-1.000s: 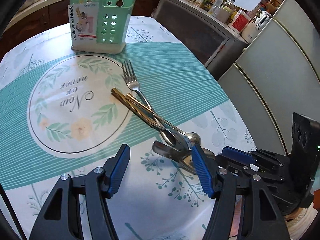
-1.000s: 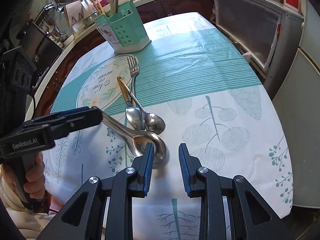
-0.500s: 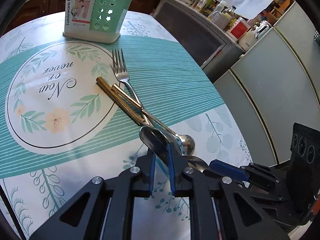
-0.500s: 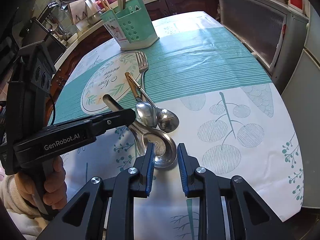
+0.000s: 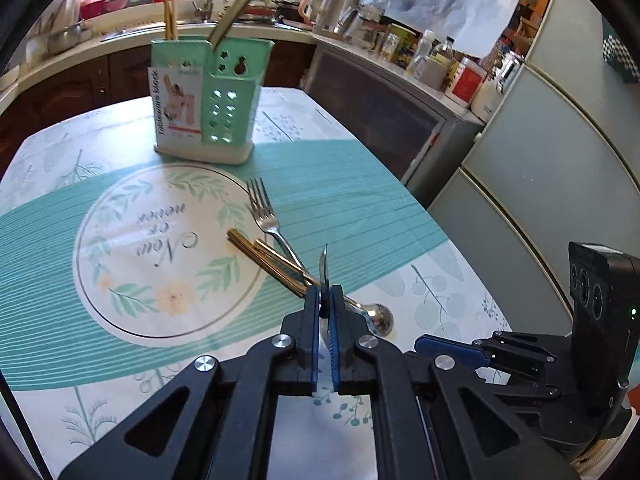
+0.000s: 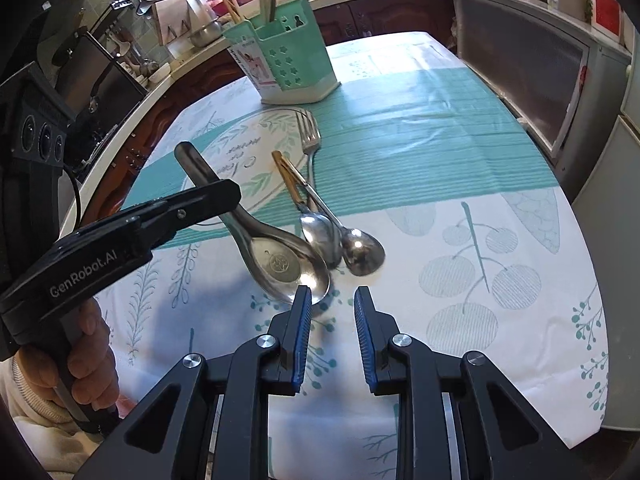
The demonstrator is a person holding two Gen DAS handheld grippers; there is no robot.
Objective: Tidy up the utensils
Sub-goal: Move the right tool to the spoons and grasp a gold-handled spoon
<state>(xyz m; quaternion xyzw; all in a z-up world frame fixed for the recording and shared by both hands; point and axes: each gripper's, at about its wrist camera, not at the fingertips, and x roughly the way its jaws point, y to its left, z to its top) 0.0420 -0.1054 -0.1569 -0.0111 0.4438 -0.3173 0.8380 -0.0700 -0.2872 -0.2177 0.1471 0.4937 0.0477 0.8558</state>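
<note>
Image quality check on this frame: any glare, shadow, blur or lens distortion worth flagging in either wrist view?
Left wrist view: strong fisheye bend along the fridge, dark vignette corners, window blown out behind the utensil holder, tablecloth text slightly soft. Right wrist view: sharp; glare on the large spoon held by the left gripper, its bluish shadow beneath; right gripper crisp.

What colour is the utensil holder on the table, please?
Mint green utensil holder with a white base; clearest in the right wrist view.
</note>
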